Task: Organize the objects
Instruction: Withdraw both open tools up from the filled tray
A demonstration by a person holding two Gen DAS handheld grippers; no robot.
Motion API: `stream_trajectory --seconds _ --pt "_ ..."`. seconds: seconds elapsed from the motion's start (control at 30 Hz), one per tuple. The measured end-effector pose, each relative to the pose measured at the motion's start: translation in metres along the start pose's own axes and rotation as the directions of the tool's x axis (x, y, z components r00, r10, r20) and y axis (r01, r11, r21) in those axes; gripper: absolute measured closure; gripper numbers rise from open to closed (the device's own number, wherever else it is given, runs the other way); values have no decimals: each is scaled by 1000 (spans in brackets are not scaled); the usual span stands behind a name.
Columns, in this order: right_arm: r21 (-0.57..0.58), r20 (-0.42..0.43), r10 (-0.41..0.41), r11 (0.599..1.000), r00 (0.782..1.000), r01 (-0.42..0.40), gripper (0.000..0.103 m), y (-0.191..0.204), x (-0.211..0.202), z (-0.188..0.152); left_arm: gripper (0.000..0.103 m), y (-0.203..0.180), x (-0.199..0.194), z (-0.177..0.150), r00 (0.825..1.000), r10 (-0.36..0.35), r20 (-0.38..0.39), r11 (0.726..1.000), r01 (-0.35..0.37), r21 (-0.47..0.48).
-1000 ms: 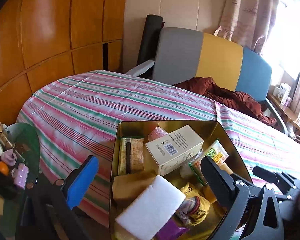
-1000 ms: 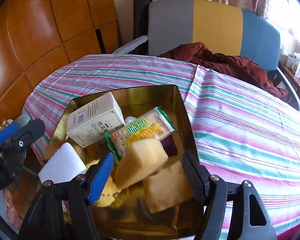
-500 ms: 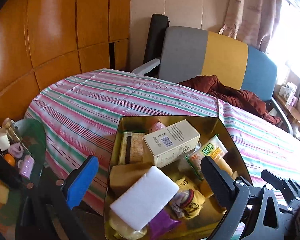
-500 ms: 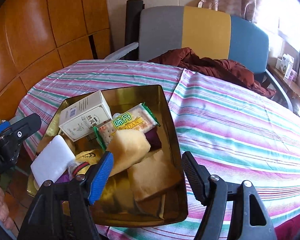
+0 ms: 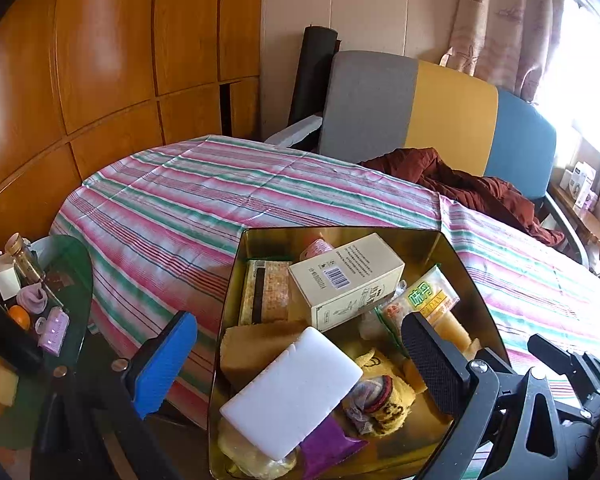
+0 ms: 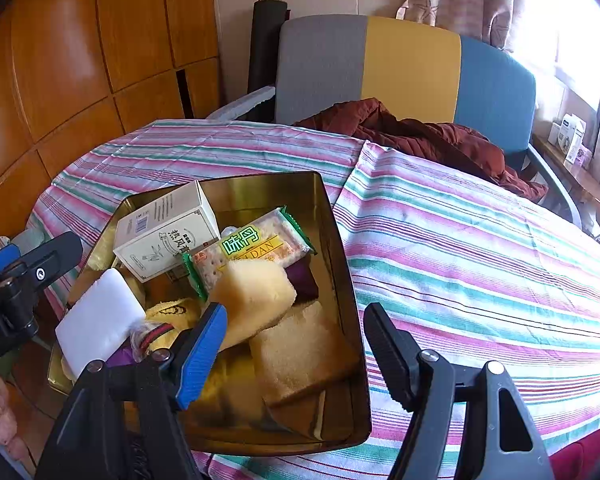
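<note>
Striped cloth (image 6: 460, 240), tin (image 6: 332, 240) under right gripper (image 6: 296, 344)

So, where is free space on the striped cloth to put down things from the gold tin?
The striped cloth is bare right of the gold tin and behind it, up to the brown jacket. The tin itself is crowded.
</note>
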State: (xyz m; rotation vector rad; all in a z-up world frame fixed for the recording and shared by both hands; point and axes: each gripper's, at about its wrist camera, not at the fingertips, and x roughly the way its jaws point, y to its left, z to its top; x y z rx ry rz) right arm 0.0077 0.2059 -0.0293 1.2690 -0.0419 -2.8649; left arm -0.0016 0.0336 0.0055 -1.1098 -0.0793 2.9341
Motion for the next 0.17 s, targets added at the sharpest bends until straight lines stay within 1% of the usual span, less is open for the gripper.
stream_trajectory --seconds 0.1,0.17 --pt "-3 -5 0 1000 1000 0 31 1 1 -1 0 -1 0 -1 1000 4 2 1000 -4 8" --pt "-5 -1 -1 1000 1000 1 31 1 0 -1 0 -1 2 1 1000 -10 -8 1000 10 8"
